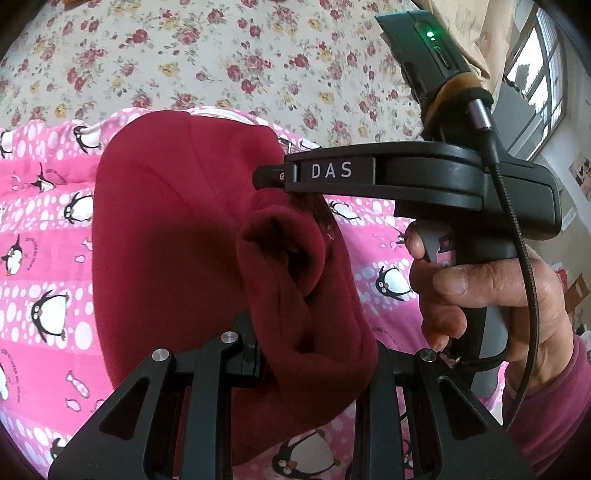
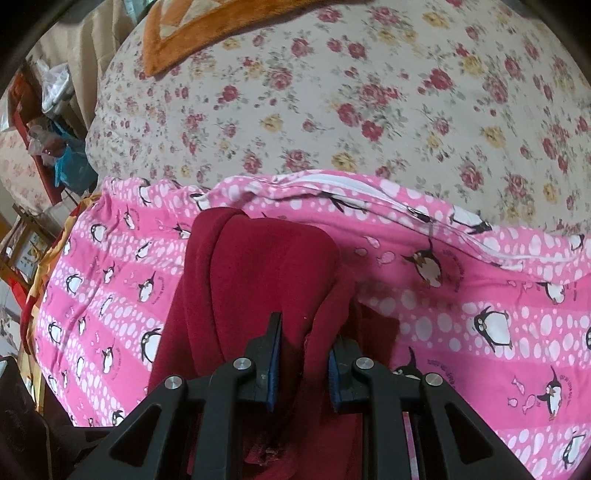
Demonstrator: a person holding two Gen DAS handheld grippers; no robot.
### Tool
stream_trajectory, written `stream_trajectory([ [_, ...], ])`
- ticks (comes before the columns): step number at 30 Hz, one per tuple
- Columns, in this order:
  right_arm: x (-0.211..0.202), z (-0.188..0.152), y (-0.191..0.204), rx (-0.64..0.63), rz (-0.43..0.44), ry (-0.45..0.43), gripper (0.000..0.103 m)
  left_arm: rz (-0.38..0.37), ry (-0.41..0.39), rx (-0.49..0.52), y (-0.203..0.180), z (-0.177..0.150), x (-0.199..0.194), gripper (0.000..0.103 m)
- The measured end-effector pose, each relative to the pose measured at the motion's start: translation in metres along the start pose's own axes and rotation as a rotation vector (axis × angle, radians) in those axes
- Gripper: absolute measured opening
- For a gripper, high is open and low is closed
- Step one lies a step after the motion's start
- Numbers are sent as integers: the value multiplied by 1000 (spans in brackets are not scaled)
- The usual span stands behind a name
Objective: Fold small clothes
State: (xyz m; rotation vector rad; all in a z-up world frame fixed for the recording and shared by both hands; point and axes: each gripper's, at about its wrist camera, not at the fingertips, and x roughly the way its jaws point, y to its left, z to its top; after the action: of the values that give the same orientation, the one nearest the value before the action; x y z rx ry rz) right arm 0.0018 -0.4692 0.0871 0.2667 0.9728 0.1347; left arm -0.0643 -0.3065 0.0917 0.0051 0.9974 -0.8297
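A small dark red fleece garment (image 1: 166, 236) lies on a pink penguin-print quilt (image 1: 44, 229). My left gripper (image 1: 317, 354) is shut on a bunched fold of the red garment, which bulges up between its fingers. My right gripper (image 1: 266, 175) reaches in from the right in the left wrist view, its tip at the garment's upper right edge. In the right wrist view the right gripper (image 2: 301, 365) is shut on a fold of the red garment (image 2: 251, 273), with cloth filling the gap between its blue pads (image 2: 275, 354).
The pink quilt (image 2: 480, 295) lies on a floral bedsheet (image 2: 332, 92). An orange blanket (image 2: 207, 26) sits at the far end of the bed. Cluttered shelves and bags (image 2: 44, 110) stand to the left, and a window (image 1: 543, 74) to the right.
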Motion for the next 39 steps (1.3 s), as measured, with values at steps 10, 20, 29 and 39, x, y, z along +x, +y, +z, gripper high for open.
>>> stream_trajectory([
  [10, 15, -12, -17, 30, -20, 49, 19, -2, 45, 2, -6, -4, 20, 23],
  [20, 23, -24, -21, 22, -95, 71, 19, -48, 73, -7, -3, -6, 29, 23],
  [29, 2, -31, -31, 110, -138, 53, 38, -223, 118, 6, 4, -19, -1, 59],
  [39, -58, -59, 14, 41, -37, -34, 47, -71, 59, -29, 46, -28, -41, 59],
])
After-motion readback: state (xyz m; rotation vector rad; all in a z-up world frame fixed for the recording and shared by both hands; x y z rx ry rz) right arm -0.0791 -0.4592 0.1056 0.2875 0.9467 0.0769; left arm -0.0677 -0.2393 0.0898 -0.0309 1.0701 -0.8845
